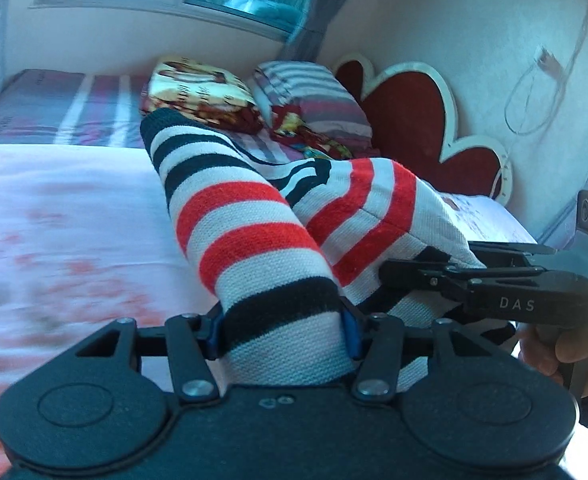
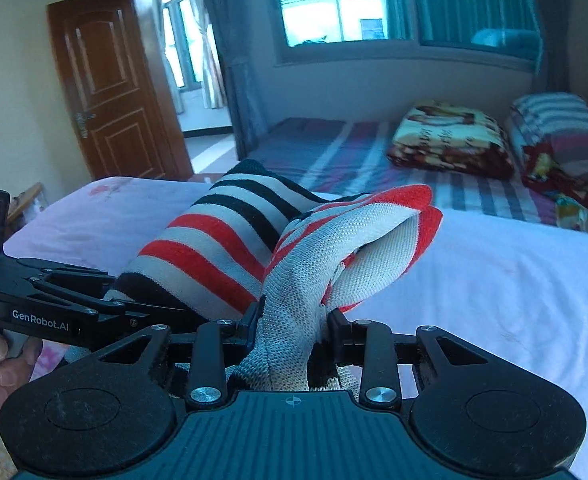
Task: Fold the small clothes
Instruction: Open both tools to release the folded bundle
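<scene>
A small knitted garment with red, white and black stripes (image 1: 250, 236) hangs bunched between both grippers above a pink bed sheet (image 1: 62, 208). My left gripper (image 1: 284, 330) is shut on one striped end. My right gripper (image 2: 292, 326) is shut on the other end, where the pale inside of the garment (image 2: 294, 280) shows. The right gripper also shows at the right of the left wrist view (image 1: 426, 274), and the left gripper shows at the left of the right wrist view (image 2: 150, 314). The two grippers are close together.
A folded patterned blanket (image 2: 450, 136) and a striped pillow (image 2: 558, 128) lie on the far striped bed. A red heart-shaped headboard (image 1: 414, 108) stands at the wall. A brown door (image 2: 106, 88) stands open at the left, with a window (image 2: 334, 4) behind.
</scene>
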Demonstrator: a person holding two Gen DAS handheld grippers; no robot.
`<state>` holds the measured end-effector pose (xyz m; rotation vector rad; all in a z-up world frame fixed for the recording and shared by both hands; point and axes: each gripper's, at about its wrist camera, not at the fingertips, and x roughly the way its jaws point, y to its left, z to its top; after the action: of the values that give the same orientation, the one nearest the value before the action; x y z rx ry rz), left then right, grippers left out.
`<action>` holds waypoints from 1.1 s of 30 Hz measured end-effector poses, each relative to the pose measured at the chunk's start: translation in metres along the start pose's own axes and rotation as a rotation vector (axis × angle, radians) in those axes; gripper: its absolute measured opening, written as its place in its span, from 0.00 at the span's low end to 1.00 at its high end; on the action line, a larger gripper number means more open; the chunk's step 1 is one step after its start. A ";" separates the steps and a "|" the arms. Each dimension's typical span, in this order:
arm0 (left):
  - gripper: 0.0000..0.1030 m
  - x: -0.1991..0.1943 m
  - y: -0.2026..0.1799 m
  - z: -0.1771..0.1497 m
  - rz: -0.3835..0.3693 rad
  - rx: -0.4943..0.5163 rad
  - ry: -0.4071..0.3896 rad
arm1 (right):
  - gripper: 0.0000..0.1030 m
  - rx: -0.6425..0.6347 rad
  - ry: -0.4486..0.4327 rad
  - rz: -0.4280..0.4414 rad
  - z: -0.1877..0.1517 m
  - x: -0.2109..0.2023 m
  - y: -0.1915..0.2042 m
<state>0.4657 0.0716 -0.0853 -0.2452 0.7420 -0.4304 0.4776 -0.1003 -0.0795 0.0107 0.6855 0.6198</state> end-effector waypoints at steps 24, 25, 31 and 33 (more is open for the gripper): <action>0.80 -0.135 0.195 -0.068 0.099 -0.231 -0.021 | 0.49 0.126 0.114 0.115 -0.034 0.151 0.200; 0.81 -0.140 0.194 -0.068 0.115 -0.223 -0.030 | 0.55 0.126 0.107 0.099 -0.033 0.147 0.196; 0.77 -0.191 0.184 -0.060 0.212 -0.143 -0.178 | 0.21 0.146 -0.011 0.050 -0.014 0.099 0.187; 0.76 -0.182 0.175 -0.043 0.177 -0.101 -0.172 | 0.16 0.066 -0.019 0.058 -0.004 0.101 0.202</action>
<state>0.3673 0.3078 -0.0706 -0.3046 0.6116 -0.2008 0.4285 0.1194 -0.1005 0.0972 0.6892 0.6517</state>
